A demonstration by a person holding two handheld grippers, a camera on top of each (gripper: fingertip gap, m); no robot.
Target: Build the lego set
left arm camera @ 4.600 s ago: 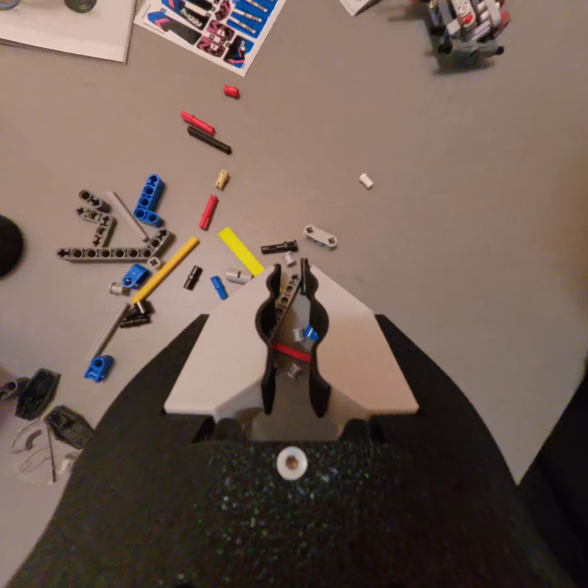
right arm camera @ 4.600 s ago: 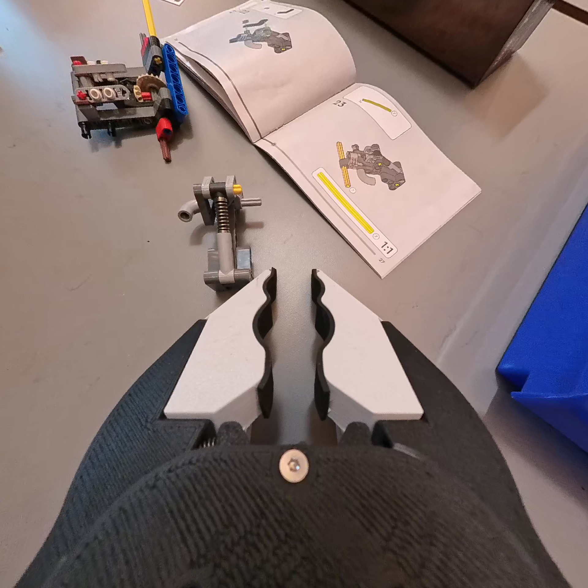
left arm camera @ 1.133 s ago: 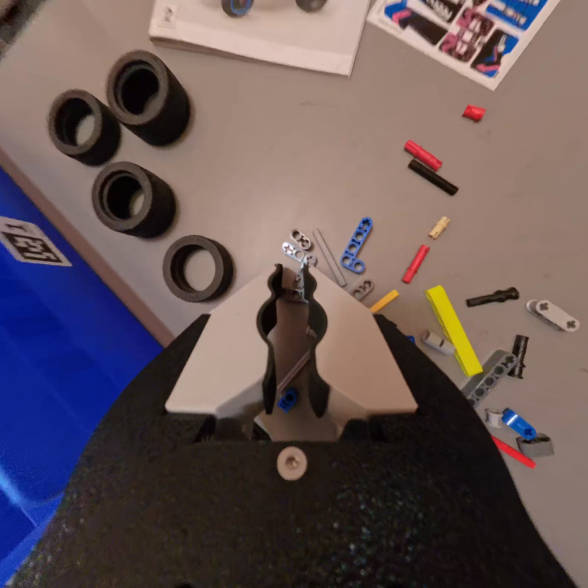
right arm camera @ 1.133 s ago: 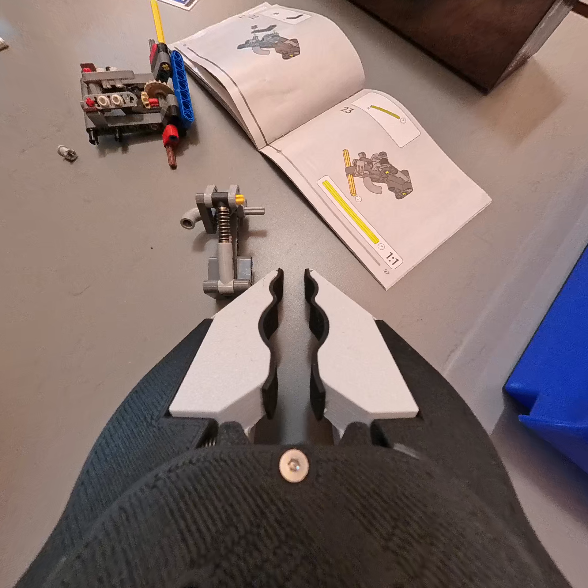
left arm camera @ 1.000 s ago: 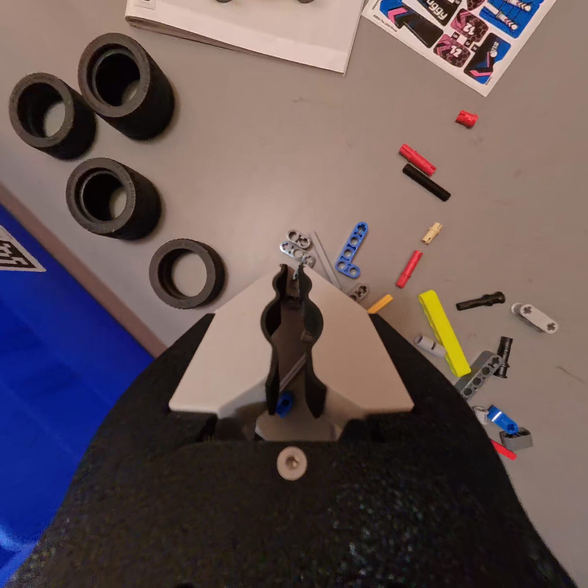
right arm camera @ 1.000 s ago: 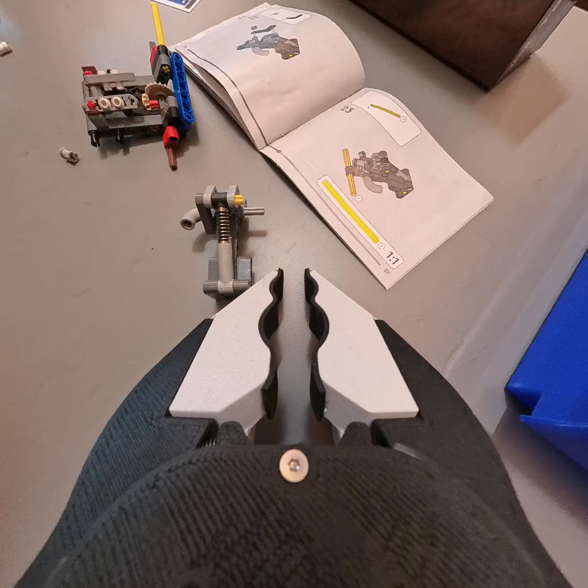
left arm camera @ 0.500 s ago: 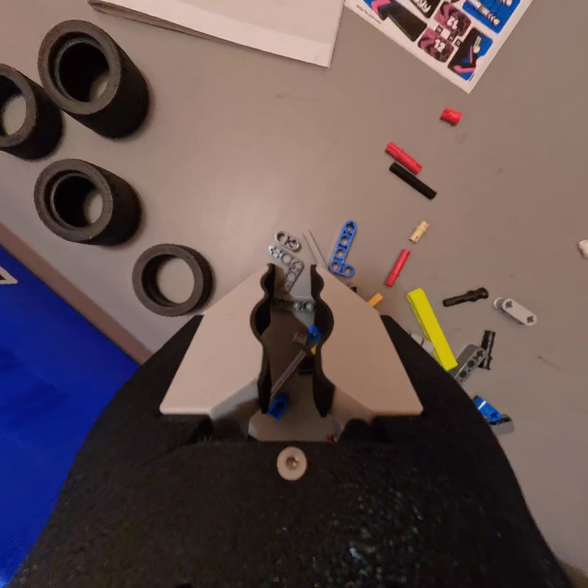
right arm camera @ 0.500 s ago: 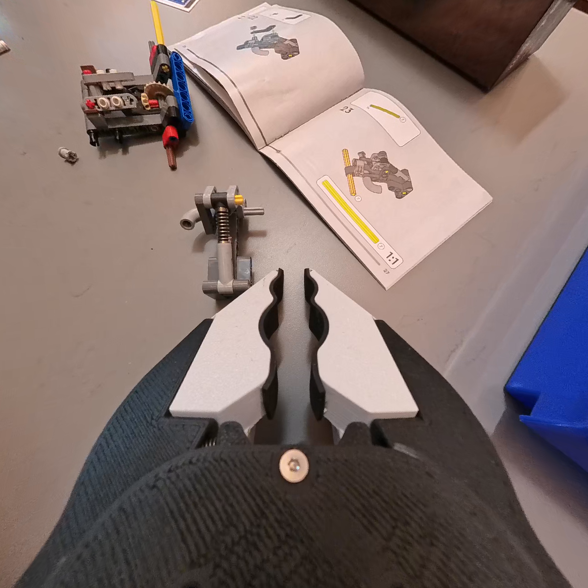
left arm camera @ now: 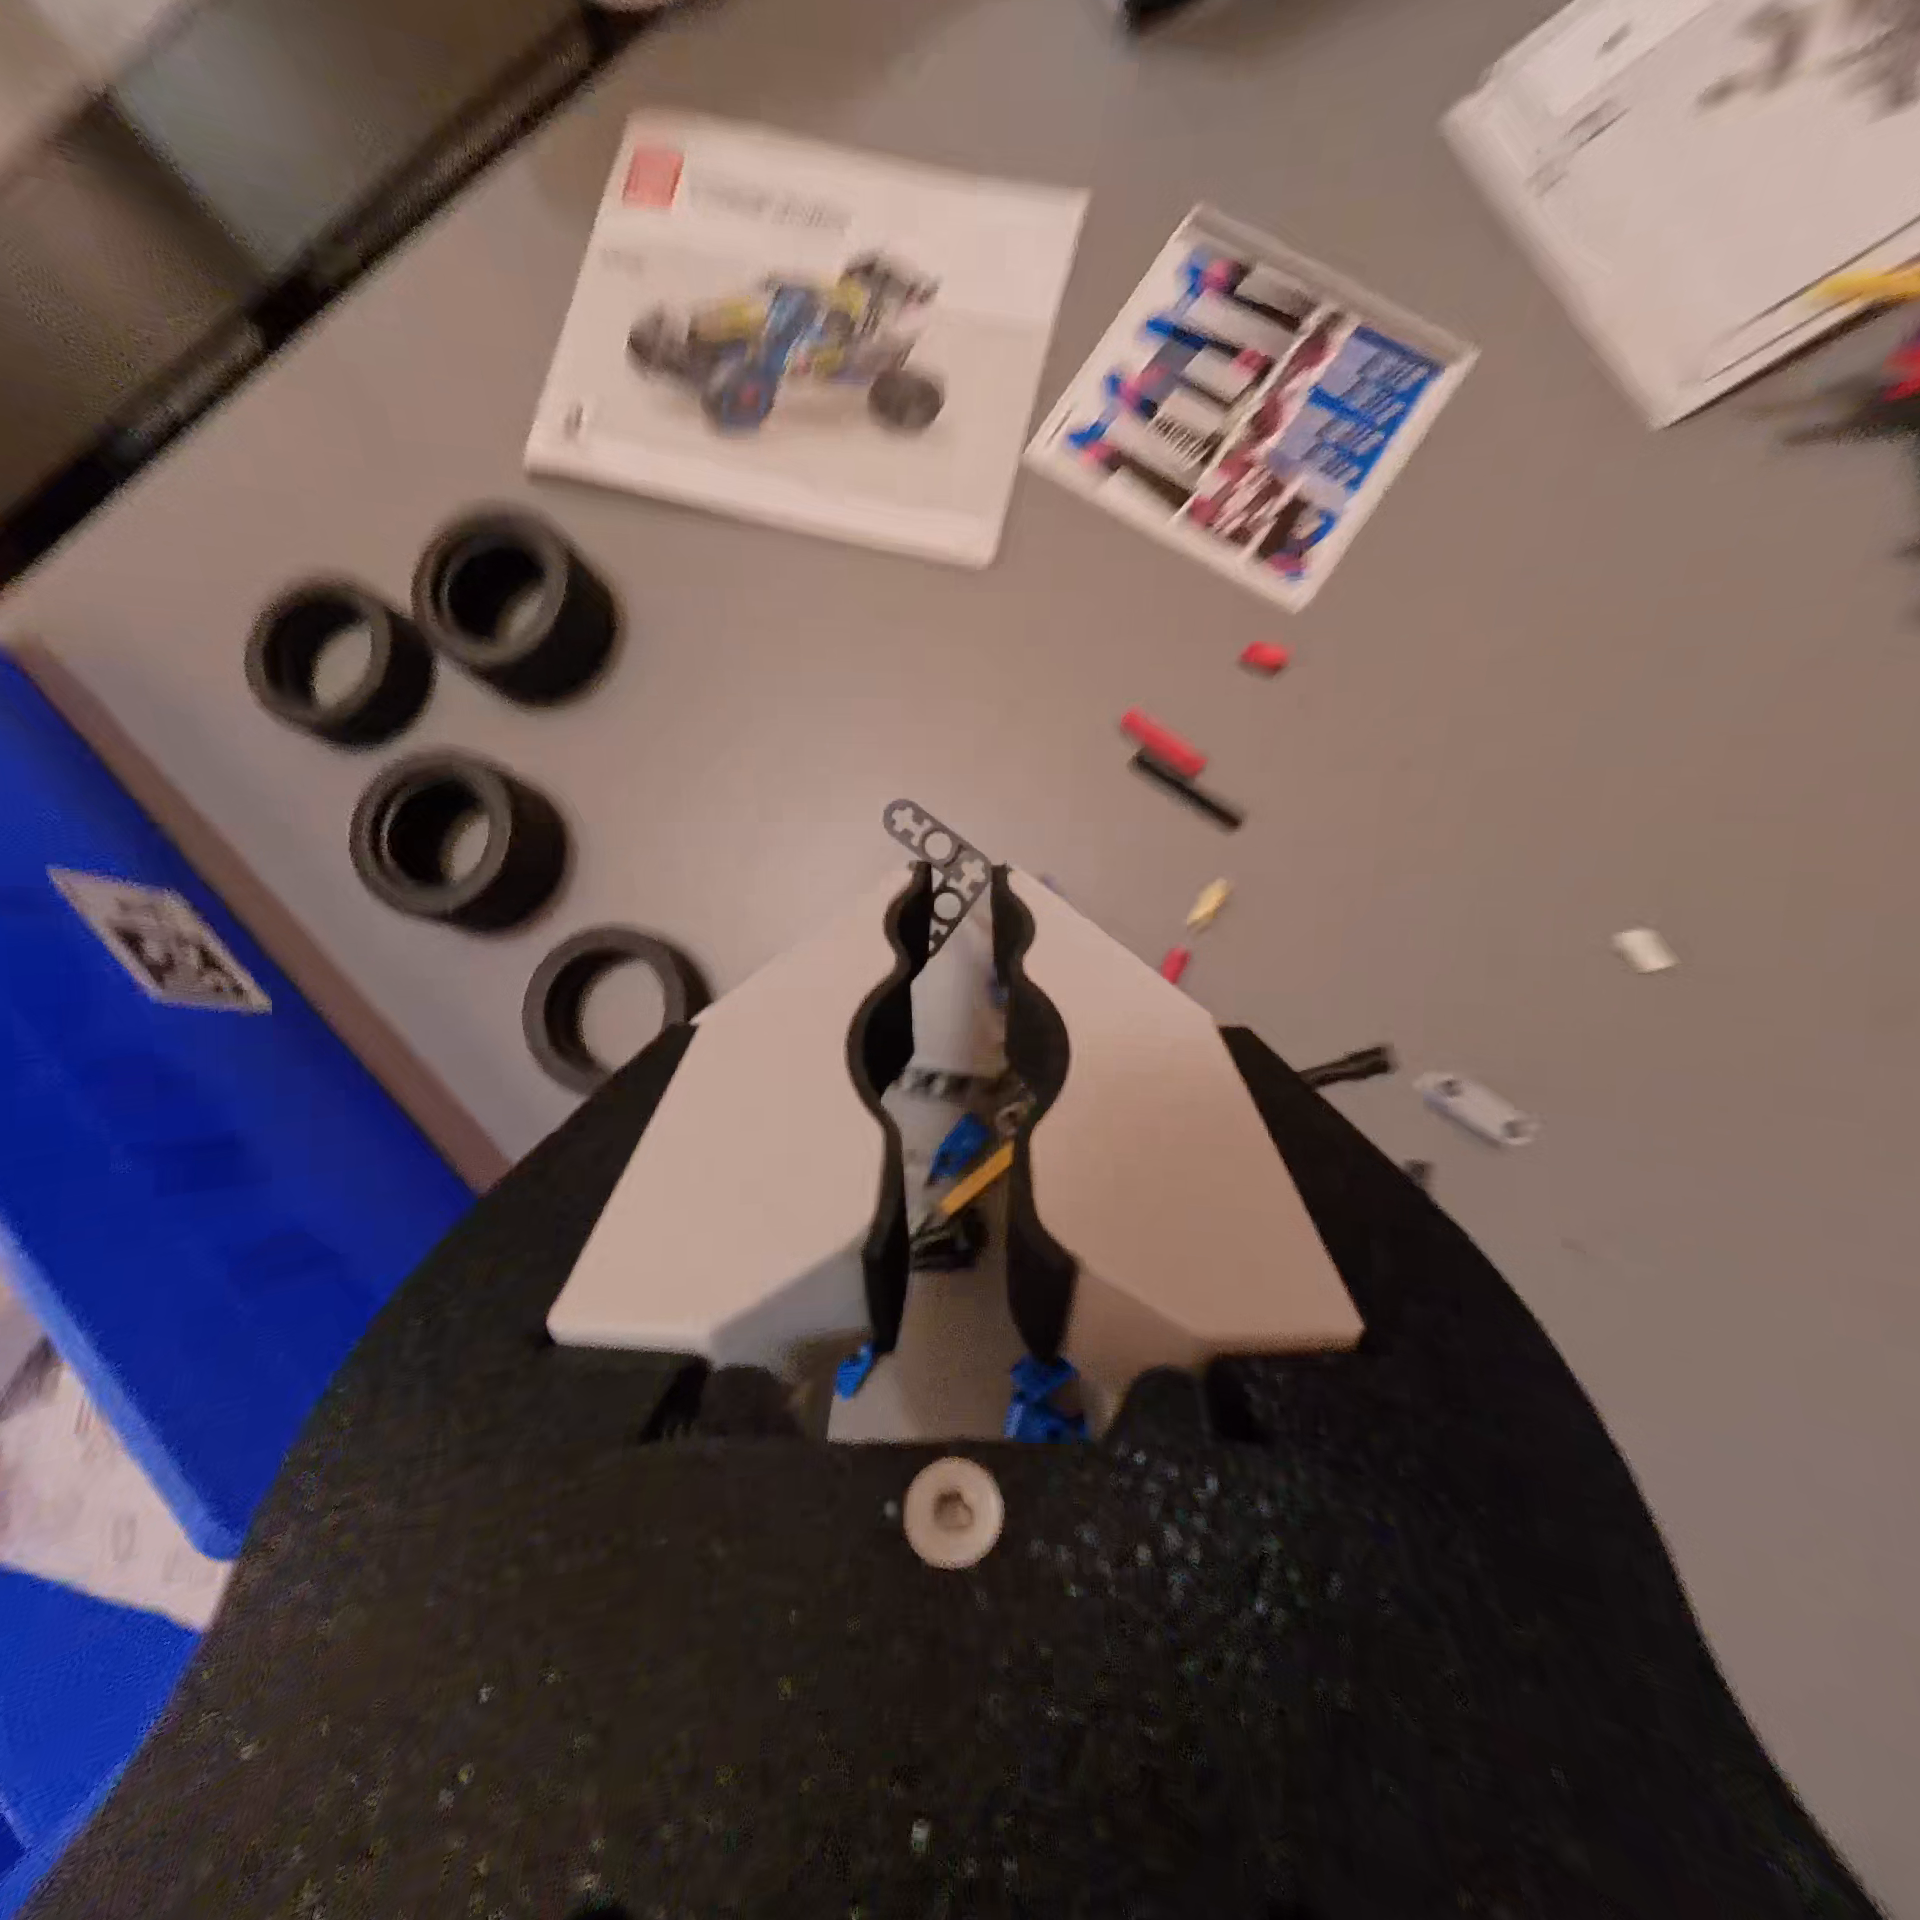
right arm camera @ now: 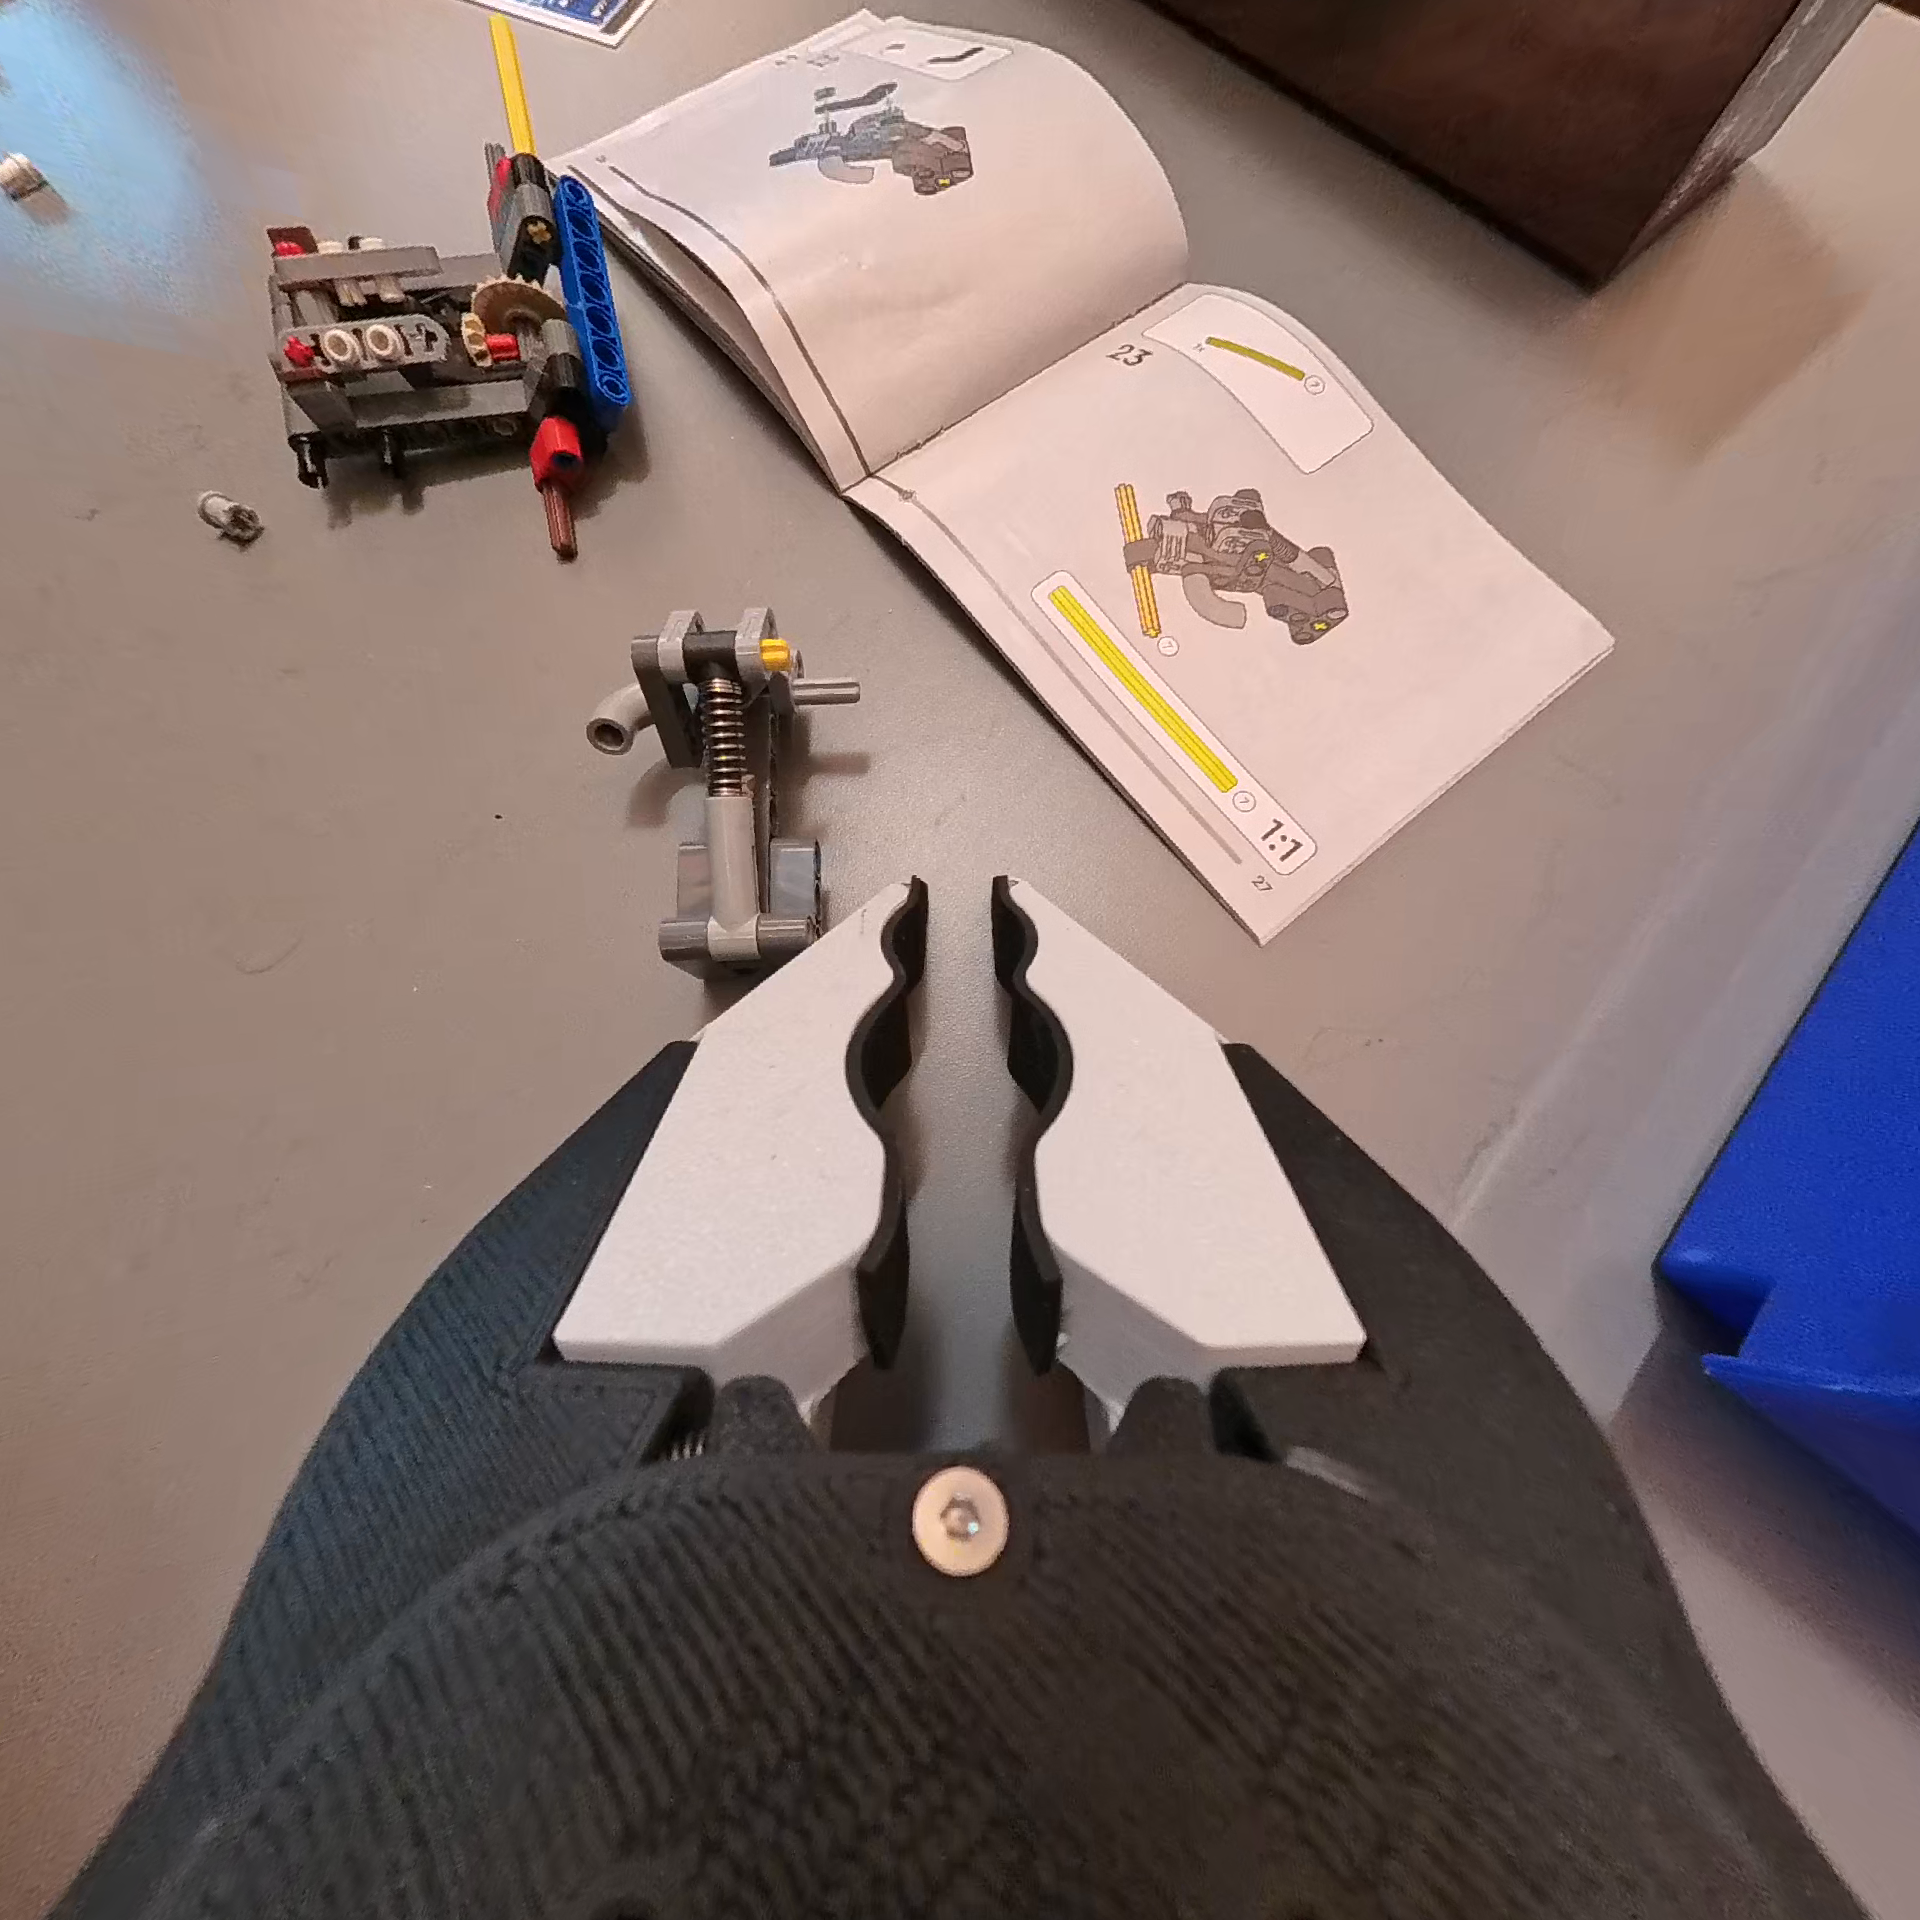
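My left gripper (left arm camera: 954, 883) is shut on a thin dark grey angled beam (left arm camera: 933, 844) with holes, pinched at the fingertips and held up off the grey table. Loose pieces lie below it, among them a red pin (left arm camera: 1164, 732) and a black axle (left arm camera: 1184, 790); others show blurred between the fingers. My right gripper (right arm camera: 954, 888) is empty, its jaws a narrow gap apart, low over the table. A grey spring shock assembly (right arm camera: 727, 790) lies just ahead-left of it. The part-built chassis (right arm camera: 436, 353) with a blue beam lies farther left.
Several black tyres (left arm camera: 457, 836) stand left of the left gripper, by a blue bin (left arm camera: 156, 1091). A closed booklet (left arm camera: 800, 332) and sticker sheet (left arm camera: 1247, 405) lie beyond. The open manual (right arm camera: 1091, 468), a blue bin (right arm camera: 1849, 1195) and a brown box (right arm camera: 1507, 104) are right of the right gripper. There is about 45 cm between the tips of the two grippers. From my left tips it is roughly 7 cm to the black axle (left arm camera: 1184, 790); from my right, 35 cm. The red pin (left arm camera: 1164, 732) is about 8 cm from my left fingertips.
My left gripper has closed on the dark grey beam and lifted it from the pile, tilting up and away from the table. The right gripper has barely moved.
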